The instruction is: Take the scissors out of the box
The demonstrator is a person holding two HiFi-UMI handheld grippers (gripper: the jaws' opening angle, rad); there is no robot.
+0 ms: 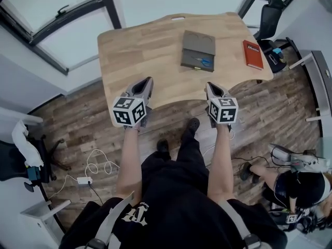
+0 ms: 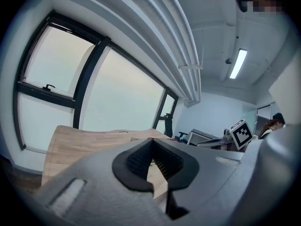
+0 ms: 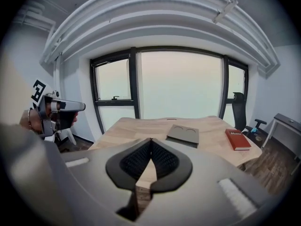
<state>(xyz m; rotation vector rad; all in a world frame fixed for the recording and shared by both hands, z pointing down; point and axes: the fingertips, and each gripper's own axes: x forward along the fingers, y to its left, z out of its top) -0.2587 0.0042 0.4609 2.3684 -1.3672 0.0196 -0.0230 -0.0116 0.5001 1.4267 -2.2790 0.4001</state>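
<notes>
A flat grey box (image 1: 197, 50) lies on the far half of the wooden table (image 1: 140, 51). Blue-handled scissors (image 1: 203, 62) rest on its near part. My left gripper (image 1: 147, 80) hovers over the table's near edge, shut and empty. My right gripper (image 1: 209, 85) is level with it to the right, shut with nothing in it. In the right gripper view the box (image 3: 183, 134) is ahead of the gripper (image 3: 151, 139), well out of reach; the scissors do not show there. The left gripper view shows its gripper (image 2: 151, 140) pointing across the table (image 2: 75, 140); the box is hidden there.
A red book (image 1: 252, 54) lies right of the box near the table's right edge. An office chair (image 1: 270, 14) stands behind the table's right corner. Cables (image 1: 96, 167) lie on the floor at the left. A seated person (image 1: 298, 188) is at the lower right.
</notes>
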